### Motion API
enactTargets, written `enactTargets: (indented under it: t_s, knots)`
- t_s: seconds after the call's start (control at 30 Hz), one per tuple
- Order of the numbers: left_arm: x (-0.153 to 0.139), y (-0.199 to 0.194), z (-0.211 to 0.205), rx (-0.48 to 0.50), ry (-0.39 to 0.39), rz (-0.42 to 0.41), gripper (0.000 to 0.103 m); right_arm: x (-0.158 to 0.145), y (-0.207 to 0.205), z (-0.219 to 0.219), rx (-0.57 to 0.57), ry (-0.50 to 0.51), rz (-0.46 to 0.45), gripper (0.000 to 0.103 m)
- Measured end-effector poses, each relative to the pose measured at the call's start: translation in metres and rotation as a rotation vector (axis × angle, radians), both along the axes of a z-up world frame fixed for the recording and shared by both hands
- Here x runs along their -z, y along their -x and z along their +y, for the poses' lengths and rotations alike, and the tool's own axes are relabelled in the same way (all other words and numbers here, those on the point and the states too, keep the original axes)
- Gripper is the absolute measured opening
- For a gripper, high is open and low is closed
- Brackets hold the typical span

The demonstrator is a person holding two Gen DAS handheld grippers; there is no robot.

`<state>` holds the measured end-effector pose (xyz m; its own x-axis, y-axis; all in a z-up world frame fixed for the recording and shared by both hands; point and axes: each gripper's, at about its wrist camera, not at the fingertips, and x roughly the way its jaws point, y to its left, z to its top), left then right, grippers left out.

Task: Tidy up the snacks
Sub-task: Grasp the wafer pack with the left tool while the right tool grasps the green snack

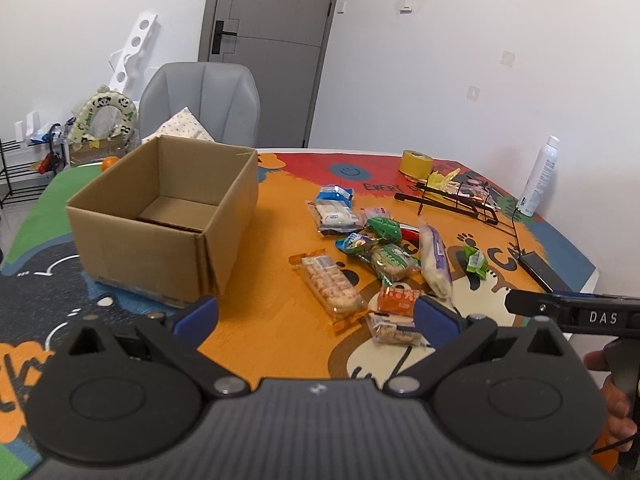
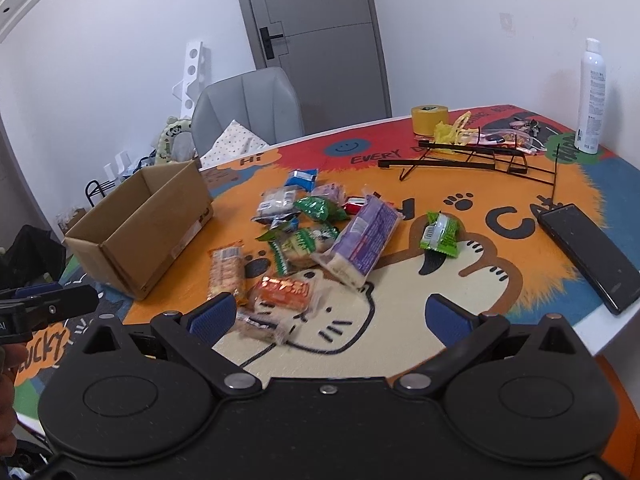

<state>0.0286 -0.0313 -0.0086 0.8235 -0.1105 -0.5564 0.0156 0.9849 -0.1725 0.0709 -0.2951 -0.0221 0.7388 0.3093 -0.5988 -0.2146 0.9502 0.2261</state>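
While nothing is packed yet, status by item, left to right:

cardboard box (image 1: 160,216): left on the table mat (image 1: 272,320), open top, inside looks bare; no snack visible in it.
left gripper (image 1: 316,312): jaws spread wide, holding nothing, hovering low between box and pile.
long biscuit pack (image 1: 328,284): flat on mat, nearest to box, just ahead of the left gripper.
orange snack pack (image 2: 286,292): front of pile, lying on a clear biscuit pack (image 2: 256,326), beside the right gripper's left finger.
snack pile (image 2: 316,224): green, blue and clear packets heaped mid-table, overlapping.
purple-white pack (image 2: 360,244): big, tilted over the pile's right edge.
green packet (image 2: 440,234): alone, apart from the pile, to its right.
right gripper (image 2: 328,316): jaws wide apart, holding nothing, above the mat near the pile front.
clutter far right: tape roll (image 2: 430,120), black wire rack (image 2: 460,158), spray bottle (image 2: 592,96), black phone (image 2: 588,256); not snacks.
progress: judged at start; all snacks left to move, presumably into the box.
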Motion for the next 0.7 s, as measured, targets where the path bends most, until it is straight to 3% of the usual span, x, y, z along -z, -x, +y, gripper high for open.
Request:
enactTargets:
  t_s: [0.4, 0.7]
  knots:
    - [0.024, -0.05, -0.002, 0.018, 0.044, 0.029, 0.101, 0.021, -0.044, -0.015, 0.062, -0.001, 0.039, 0.091]
    - [0.045, -0.089, -0.006, 0.038, 0.067, 0.067, 0.086, 0.038, -0.075, -0.031, 0.148, -0.012, 0.064, 0.079]
